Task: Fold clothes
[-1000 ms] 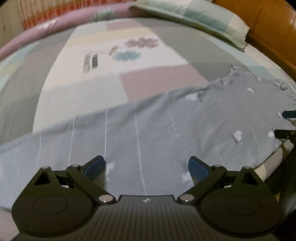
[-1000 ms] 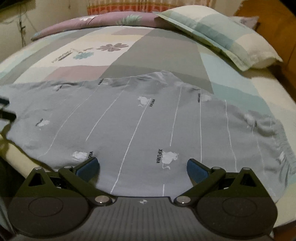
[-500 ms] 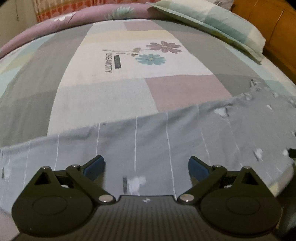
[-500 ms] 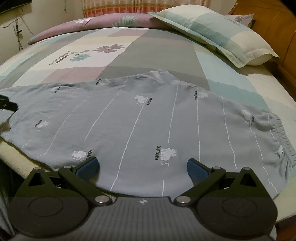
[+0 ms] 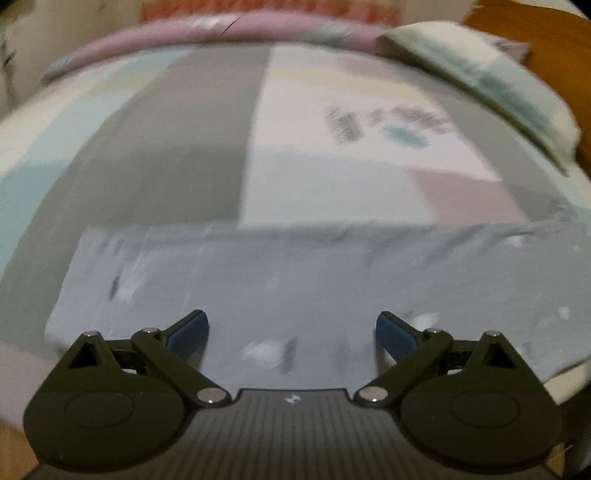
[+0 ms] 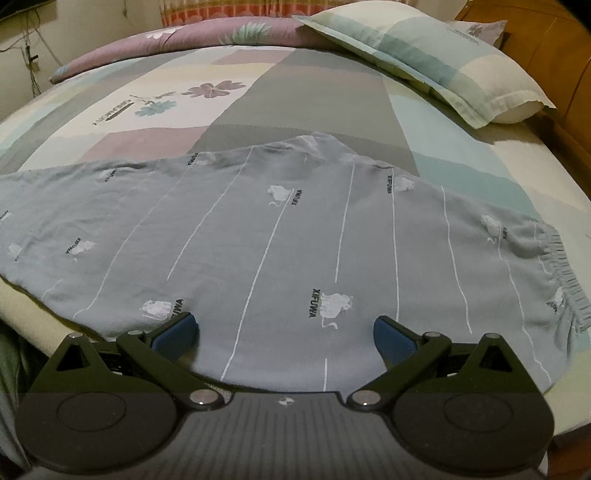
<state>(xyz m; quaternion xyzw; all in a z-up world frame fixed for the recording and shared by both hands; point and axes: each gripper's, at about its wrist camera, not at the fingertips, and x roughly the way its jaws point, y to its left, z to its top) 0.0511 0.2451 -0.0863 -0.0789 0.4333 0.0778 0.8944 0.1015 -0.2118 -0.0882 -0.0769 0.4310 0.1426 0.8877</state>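
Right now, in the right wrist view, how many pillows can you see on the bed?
2. One large checked pillow lies at the far right of the bed, near the wooden headboard. A second pillow peeks out behind it, mostly hidden. More may be hidden.

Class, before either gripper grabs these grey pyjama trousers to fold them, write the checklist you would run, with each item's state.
1. Left gripper open: ok.
2. Right gripper open: ok.
3. Grey pyjama trousers spread flat on the bed: ok.
4. Elastic waistband in view: ok.
5. Trouser cuff edge sharp in left view: not ok, blurred.
6. Pillow apart from trousers: ok.
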